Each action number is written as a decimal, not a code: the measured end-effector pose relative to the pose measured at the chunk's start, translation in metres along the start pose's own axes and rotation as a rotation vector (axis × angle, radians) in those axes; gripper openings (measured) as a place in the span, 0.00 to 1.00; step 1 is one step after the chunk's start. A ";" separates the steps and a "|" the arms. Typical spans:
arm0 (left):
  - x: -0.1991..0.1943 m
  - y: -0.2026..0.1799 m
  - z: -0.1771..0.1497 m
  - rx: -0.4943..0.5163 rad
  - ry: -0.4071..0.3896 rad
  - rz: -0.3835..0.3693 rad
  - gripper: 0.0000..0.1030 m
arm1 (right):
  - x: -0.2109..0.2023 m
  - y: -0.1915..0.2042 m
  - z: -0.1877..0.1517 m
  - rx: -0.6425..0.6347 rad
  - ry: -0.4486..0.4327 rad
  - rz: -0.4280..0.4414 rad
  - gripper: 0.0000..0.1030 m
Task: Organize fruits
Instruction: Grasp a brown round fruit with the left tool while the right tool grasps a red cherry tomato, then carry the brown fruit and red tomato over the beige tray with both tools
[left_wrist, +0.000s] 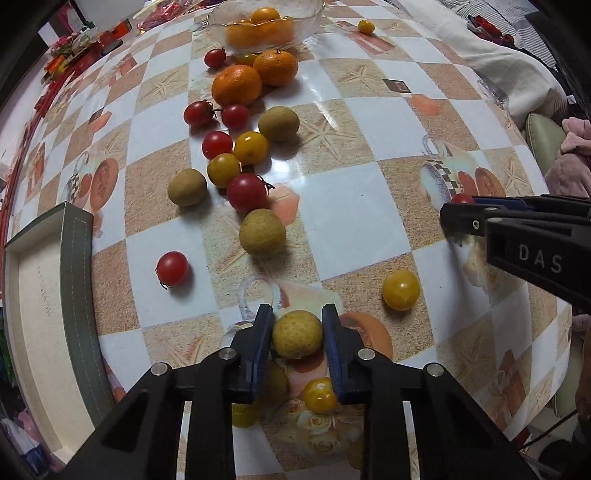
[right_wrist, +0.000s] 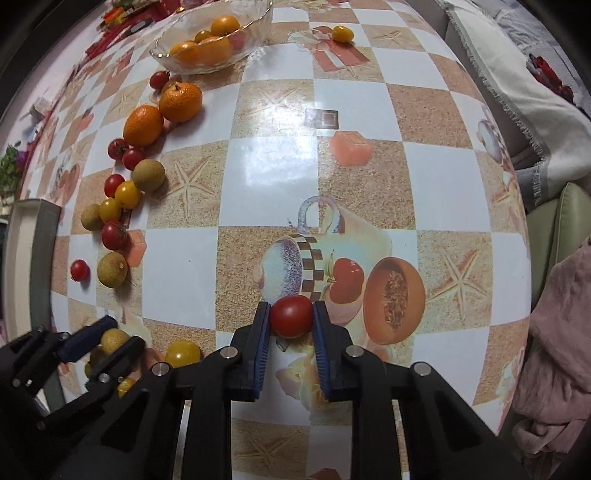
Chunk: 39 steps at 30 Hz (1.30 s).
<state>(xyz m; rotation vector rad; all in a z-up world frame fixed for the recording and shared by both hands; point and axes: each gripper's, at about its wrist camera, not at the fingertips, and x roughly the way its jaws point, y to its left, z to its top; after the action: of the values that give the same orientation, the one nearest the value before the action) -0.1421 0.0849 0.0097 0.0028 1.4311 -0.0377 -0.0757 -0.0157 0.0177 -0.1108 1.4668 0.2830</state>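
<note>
Above the table (right_wrist: 436, 184), the left gripper (left_wrist: 297, 332) pinches a longan (left_wrist: 297, 334) and the right gripper (right_wrist: 291, 317) squeezes a red tomato (right_wrist: 291, 315) (probably carrying both off for sorting).

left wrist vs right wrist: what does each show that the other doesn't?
Left wrist only: the yellow cherry tomato under the left claw, and the tan longan squarely between its fingers.
Right wrist only: the red cherry tomato fully seen in the right claw, and the pink cloth.
Both: glass bowl of oranges, two loose oranges, grey-green box.
</note>
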 end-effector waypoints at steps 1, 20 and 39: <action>-0.001 0.002 0.001 -0.011 -0.002 -0.017 0.28 | -0.002 -0.002 0.000 0.018 -0.002 0.029 0.23; -0.063 0.077 -0.028 -0.165 -0.086 -0.071 0.28 | -0.047 0.022 -0.017 -0.016 -0.021 0.121 0.23; -0.088 0.228 -0.106 -0.433 -0.120 0.078 0.28 | -0.053 0.211 -0.005 -0.343 0.015 0.239 0.23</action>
<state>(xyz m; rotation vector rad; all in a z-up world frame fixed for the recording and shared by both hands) -0.2532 0.3178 0.0773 -0.2958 1.2944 0.3314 -0.1387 0.1796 0.0901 -0.2150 1.4362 0.7291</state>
